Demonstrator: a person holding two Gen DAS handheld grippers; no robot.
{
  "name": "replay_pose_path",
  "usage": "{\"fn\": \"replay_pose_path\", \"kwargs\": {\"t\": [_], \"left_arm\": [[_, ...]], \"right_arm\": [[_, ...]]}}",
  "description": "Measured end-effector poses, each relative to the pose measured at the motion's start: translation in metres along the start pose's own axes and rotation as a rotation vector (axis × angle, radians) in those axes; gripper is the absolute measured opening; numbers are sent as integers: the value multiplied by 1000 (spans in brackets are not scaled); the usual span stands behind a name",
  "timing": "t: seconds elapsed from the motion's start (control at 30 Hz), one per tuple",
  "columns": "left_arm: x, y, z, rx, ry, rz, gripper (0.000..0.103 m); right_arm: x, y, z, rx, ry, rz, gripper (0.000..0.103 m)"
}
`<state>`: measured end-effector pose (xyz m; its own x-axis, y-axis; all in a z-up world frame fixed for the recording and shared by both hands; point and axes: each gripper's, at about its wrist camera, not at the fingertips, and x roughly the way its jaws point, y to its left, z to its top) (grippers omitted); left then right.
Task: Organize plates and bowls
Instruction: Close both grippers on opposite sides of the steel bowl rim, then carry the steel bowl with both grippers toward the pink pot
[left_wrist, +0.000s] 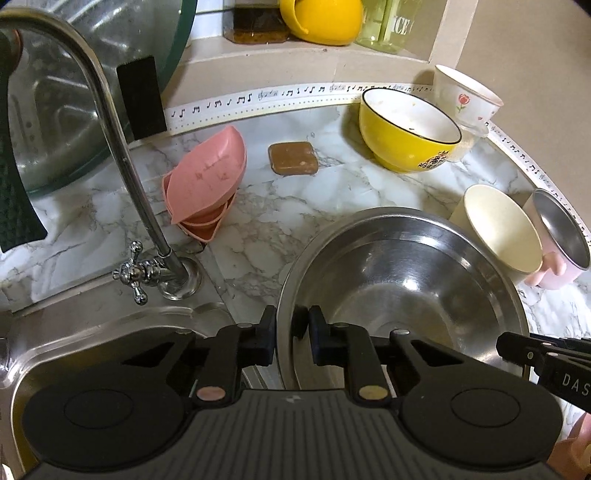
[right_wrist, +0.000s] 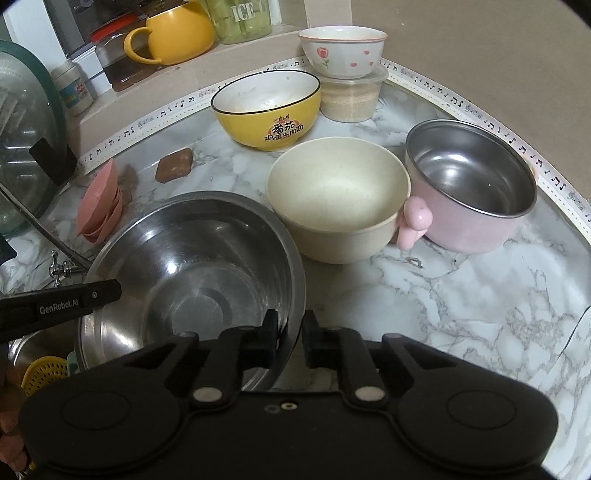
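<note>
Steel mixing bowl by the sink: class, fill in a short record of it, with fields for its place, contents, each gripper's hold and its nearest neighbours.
item: steel mixing bowl
place: marble counter, beside the sink
contents: empty
left gripper: shut on the bowl's near rim
right gripper: shut on the opposite rim
right neighbour: cream bowl, next to the pink steel-lined pot
behind: yellow bowl

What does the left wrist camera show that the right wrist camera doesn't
Only the left view shows the tap's curved spout and the sink edge. Only the right view shows the yellow strainer and the crumb tub under the flowered bowl. Both show the steel bowl, gripped at its rim by the left gripper and right gripper.
</note>
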<state>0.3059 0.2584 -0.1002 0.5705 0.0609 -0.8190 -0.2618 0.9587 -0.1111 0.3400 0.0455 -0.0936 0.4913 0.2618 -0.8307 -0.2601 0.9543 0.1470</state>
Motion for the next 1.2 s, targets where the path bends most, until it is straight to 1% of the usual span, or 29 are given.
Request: {"fn": "replay_pose_path", "kwargs": {"t": [0.1, 0.23, 0.33, 0.47, 0.53, 0.7, 0.9, 1.1, 1.2], "left_arm": [[-11, -1, 0, 16, -11, -4, 17], [-29, -5, 4, 37, -21, -34, 17], [-42, -12, 7, 47, -22, -75, 17], [-66, -33, 5, 110, -70, -95, 17], [-78, -45, 4, 128, -82, -117, 17], [-106, -86, 3, 205, -105, -162, 17], [-133, -146, -5, 274, -112, -208, 17], [-157, -208, -25, 370, -109, -267, 17], [-160, -239, -40, 418, -90, -294, 17]], "right_arm": [[-8, 2, 1, -2, -10, -3, 14], [-28, 1, 2, 10, -18, 3, 13], [-48, -3, 1, 23, -37, 3, 13], [-76, -13, 0, 47, -71, -18, 13], [-92, -20, -2, 56, -90, -24, 13], [-129, -48, -7, 80, -125, -46, 13], [-165, -98, -25, 135, -142, -68, 13], [-199, -155, -49, 205, -166, -88, 13], [-215, -183, -64, 236, -177, -113, 13]]}}
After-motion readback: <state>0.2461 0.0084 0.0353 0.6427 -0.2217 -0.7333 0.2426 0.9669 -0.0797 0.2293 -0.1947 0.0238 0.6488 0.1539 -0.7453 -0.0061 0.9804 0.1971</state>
